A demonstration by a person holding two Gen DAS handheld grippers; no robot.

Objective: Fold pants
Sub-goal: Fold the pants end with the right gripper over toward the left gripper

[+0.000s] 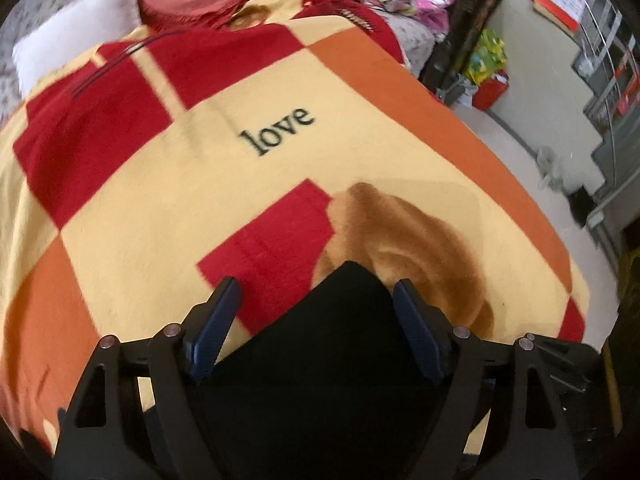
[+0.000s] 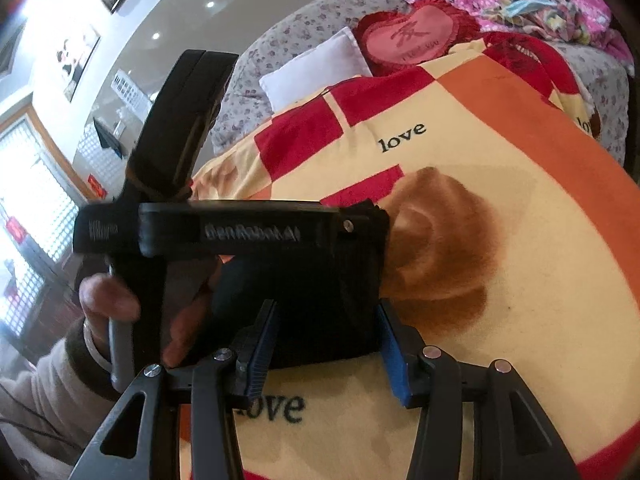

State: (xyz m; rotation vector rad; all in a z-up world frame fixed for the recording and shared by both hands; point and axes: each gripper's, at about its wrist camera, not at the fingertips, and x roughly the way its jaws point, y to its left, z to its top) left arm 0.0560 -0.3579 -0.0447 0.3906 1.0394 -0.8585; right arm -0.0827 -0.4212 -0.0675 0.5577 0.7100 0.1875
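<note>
A bed's patterned blanket (image 1: 360, 152) carries the black pants (image 2: 320, 300), folded into a compact bundle near its front edge. Left gripper (image 1: 316, 292) hangs spread over a corner, gripping nothing; right gripper (image 2: 326, 312) straddles the bundle, pads seemingly clear, likely to square it

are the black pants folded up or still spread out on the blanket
Folded: the black pants lie as a compact block with squared edges on the blanket, no legs spread out.
</note>
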